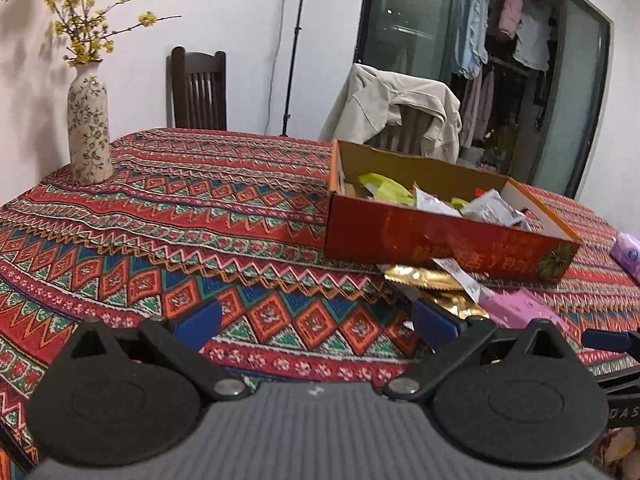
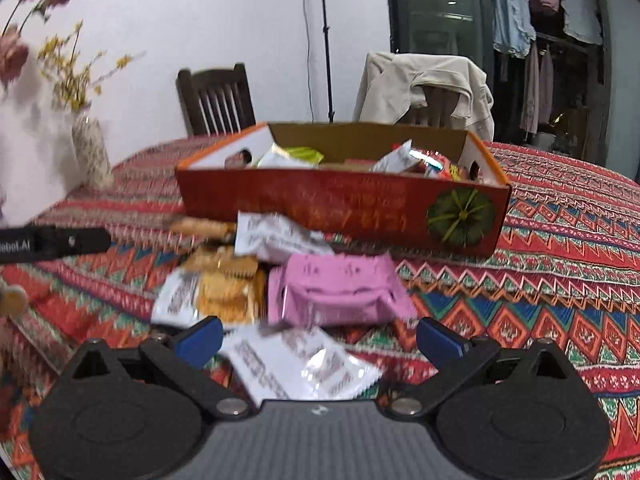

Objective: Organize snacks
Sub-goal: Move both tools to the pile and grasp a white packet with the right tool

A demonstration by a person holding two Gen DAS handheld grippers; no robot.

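Observation:
A red cardboard box (image 1: 440, 240) (image 2: 340, 204) with a pumpkin picture stands on the patterned tablecloth and holds several snack packets. In front of it lie loose packets: a pink packet (image 2: 340, 292) (image 1: 516, 308), a cracker packet (image 2: 228, 288), a gold packet (image 1: 424, 280) and white packets (image 2: 304, 360). My left gripper (image 1: 316, 320) is open and empty over bare cloth, left of the pile. My right gripper (image 2: 320, 340) is open, its fingers either side of a white packet, just short of the pink one.
A patterned vase with yellow flowers (image 1: 88, 132) (image 2: 92, 152) stands at the table's far left. Two chairs stand behind the table, one draped with a beige jacket (image 1: 400, 108). The left gripper's body (image 2: 56, 242) shows at the left of the right wrist view.

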